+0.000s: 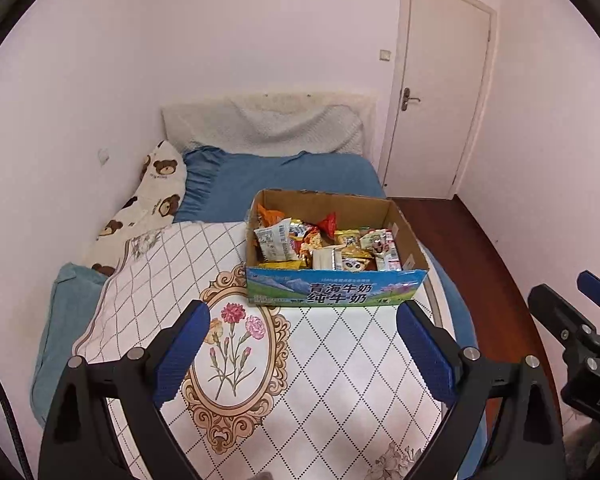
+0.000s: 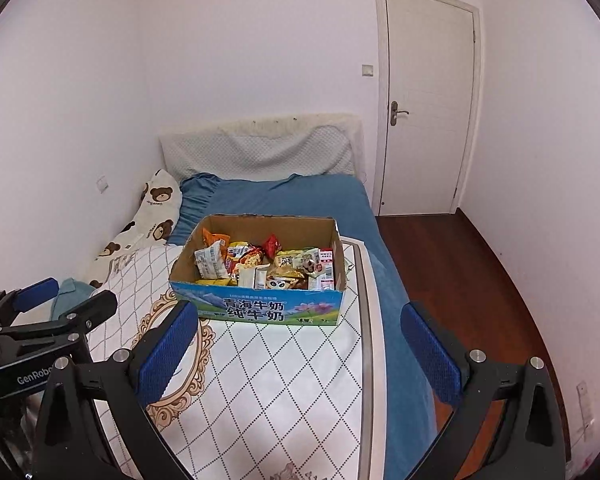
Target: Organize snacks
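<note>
A cardboard milk box (image 1: 336, 290) with a blue printed front sits on the white quilted mat on the bed; it also shows in the right wrist view (image 2: 260, 308). It holds several snack packets (image 1: 328, 246) in a loose pile, also seen in the right wrist view (image 2: 266, 266). My left gripper (image 1: 304, 354) is open and empty, held above the mat short of the box. My right gripper (image 2: 300, 354) is open and empty, also short of the box, to the right of the left one.
The bed has a blue sheet (image 1: 284, 178), a bear-print pillow (image 1: 156, 196) by the left wall and a white mat (image 2: 268, 380) with a flower print. A wooden floor (image 2: 460, 280) and a closed white door (image 2: 428, 100) lie to the right.
</note>
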{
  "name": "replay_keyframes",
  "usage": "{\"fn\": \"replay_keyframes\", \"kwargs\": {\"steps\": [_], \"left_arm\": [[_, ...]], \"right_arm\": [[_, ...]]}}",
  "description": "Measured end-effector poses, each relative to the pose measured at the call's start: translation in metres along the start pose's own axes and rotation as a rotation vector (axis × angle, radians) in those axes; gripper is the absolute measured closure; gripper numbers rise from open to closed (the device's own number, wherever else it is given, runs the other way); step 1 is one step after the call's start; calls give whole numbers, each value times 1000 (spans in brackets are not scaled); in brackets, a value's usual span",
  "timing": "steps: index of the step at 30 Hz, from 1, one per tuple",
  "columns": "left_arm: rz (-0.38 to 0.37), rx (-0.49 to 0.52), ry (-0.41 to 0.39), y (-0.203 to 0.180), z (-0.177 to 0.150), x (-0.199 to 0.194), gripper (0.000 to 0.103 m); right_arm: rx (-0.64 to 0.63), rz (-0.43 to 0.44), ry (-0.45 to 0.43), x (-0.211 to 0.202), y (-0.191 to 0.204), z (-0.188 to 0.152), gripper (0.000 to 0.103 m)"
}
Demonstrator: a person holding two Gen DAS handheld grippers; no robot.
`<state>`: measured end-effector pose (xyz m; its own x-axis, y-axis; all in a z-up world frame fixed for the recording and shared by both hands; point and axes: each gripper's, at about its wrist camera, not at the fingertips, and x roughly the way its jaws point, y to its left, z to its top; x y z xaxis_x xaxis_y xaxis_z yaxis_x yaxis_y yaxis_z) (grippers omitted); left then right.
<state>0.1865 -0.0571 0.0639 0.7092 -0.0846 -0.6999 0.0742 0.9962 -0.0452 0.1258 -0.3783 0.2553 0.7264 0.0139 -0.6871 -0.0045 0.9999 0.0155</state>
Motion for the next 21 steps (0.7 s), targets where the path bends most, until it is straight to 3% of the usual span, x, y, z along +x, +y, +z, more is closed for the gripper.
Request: {"fn": "replay_keyframes", "kwargs": {"steps": [10,21], "left_arm": [[53,-5,-12,0,14,36,0],[89,26,27,-6,27,87,0]], "right_arm": [[8,-27,22,47,-7,2,0],[36,-69,49,109,-13,14,0]]}}
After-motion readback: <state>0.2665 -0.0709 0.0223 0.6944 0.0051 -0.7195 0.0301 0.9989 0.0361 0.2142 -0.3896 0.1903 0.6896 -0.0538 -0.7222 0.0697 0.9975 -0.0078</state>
